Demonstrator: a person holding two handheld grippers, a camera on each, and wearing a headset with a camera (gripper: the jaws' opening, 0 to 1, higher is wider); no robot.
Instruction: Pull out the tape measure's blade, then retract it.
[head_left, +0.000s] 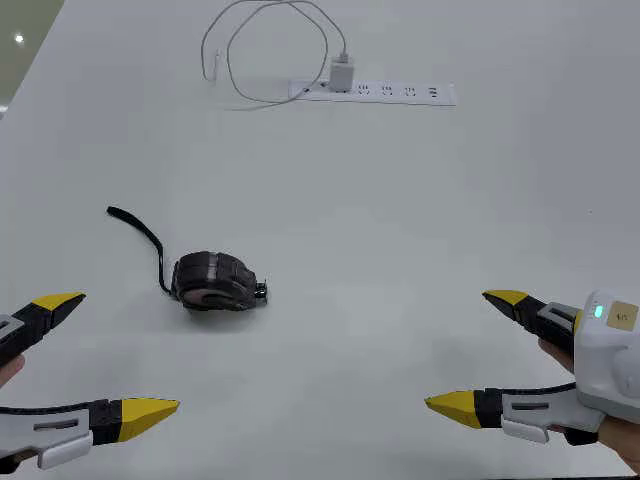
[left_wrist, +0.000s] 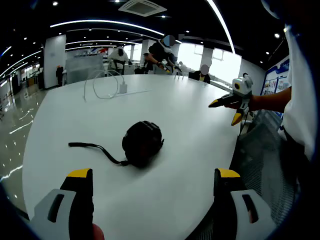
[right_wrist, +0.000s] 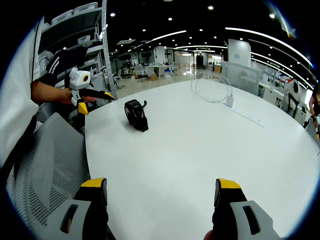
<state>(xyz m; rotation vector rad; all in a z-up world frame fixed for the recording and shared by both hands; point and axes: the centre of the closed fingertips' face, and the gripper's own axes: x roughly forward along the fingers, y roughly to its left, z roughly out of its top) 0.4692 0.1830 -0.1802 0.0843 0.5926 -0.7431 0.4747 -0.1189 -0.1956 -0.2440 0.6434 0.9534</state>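
Tape measure (head_left: 213, 282) left of centre on the table (head_left: 420, 230), power strip (head_left: 380, 92) well behind.

We see one tape measure (head_left: 213, 282) (left_wrist: 142, 142) (right_wrist: 136, 114): compact dark case, black-grey, with a reddish round patch on the side facing the head view. Blade looks fully wound in, with just a small hook tip (head_left: 260, 292) poking out at the case's right end in the head view. A black wrist strap (head_left: 140, 235) (left_wrist: 95, 148) trails loose from the other end, curving away flat. It rests alone on the white surface (head_left: 400, 220), left of centre. We can't tell whether it lies flat or on edge.
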